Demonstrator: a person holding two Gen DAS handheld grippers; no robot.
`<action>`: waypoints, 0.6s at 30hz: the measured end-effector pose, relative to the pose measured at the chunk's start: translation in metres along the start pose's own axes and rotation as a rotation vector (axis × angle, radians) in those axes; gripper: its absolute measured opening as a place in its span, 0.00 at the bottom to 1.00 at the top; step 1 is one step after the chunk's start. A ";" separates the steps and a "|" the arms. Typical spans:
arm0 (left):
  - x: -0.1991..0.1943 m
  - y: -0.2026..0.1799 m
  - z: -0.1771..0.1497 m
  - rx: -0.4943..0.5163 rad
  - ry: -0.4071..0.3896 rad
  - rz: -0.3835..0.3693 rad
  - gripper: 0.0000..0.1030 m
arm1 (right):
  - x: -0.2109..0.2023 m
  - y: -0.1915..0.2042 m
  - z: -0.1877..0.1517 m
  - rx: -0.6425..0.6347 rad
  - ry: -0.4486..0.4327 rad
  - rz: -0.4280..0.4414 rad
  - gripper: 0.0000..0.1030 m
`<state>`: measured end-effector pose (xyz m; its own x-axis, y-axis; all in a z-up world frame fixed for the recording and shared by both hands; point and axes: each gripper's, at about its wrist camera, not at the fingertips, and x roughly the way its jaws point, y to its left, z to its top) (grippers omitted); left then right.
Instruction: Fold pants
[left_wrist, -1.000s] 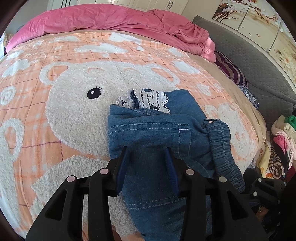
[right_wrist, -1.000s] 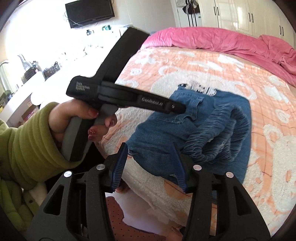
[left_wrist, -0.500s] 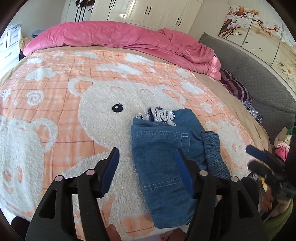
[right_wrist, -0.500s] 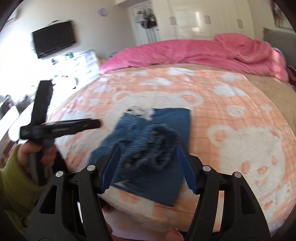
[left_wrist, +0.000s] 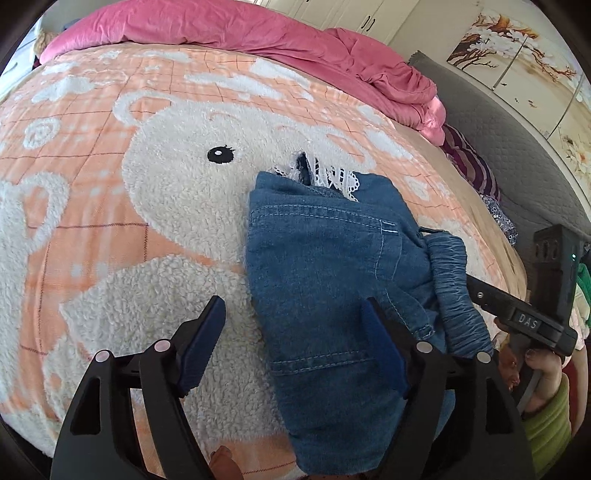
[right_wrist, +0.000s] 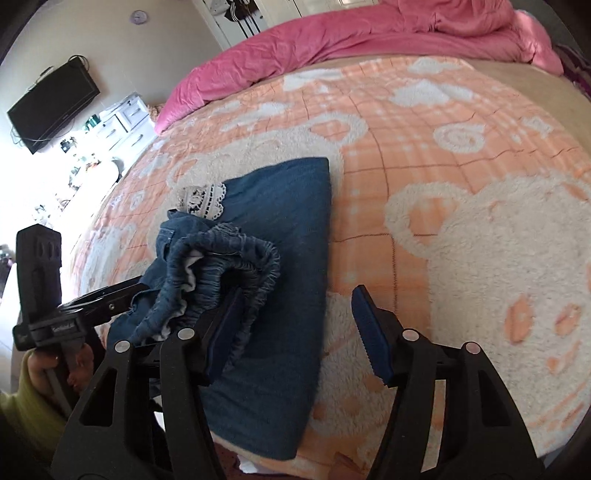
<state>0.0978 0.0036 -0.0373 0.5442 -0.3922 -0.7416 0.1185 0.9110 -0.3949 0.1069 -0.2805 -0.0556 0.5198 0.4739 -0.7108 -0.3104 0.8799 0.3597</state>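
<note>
The blue denim pants (left_wrist: 332, 280) lie folded in a pile on the peach teddy-bear blanket (left_wrist: 129, 184), near the bed's front edge. White lace trim (left_wrist: 332, 179) sticks out at the far end and the gathered waistband (left_wrist: 456, 291) lies along the right side. My left gripper (left_wrist: 295, 339) is open, its jaws straddling the pile's near left part. In the right wrist view the pants (right_wrist: 280, 229) lie left of centre with the waistband (right_wrist: 229, 266) bunched up. My right gripper (right_wrist: 295, 328) is open, its left finger (right_wrist: 225, 332) against the waistband.
A pink duvet (left_wrist: 258, 33) is heaped along the far side of the bed. A grey headboard (left_wrist: 517, 140) and loose clothes (left_wrist: 476, 166) lie to the right. A television (right_wrist: 51, 107) and a white dresser (right_wrist: 122, 118) stand beyond the bed's left side.
Both grippers drew back from the pants half a second ago and have come close again. The left gripper opened from its narrow stance of one second ago. The pants stay put.
</note>
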 end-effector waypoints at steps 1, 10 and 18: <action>0.002 -0.001 0.000 0.002 -0.002 0.000 0.75 | 0.003 0.001 0.000 -0.001 0.007 0.006 0.52; 0.016 -0.008 0.002 -0.011 -0.016 0.031 0.88 | 0.027 -0.003 0.005 0.006 0.010 0.036 0.52; 0.019 -0.023 0.003 0.007 -0.022 0.055 0.56 | 0.026 -0.001 0.000 0.019 -0.030 0.070 0.21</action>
<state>0.1085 -0.0245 -0.0408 0.5684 -0.3386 -0.7498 0.0934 0.9320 -0.3501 0.1203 -0.2690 -0.0746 0.5207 0.5352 -0.6651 -0.3317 0.8447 0.4200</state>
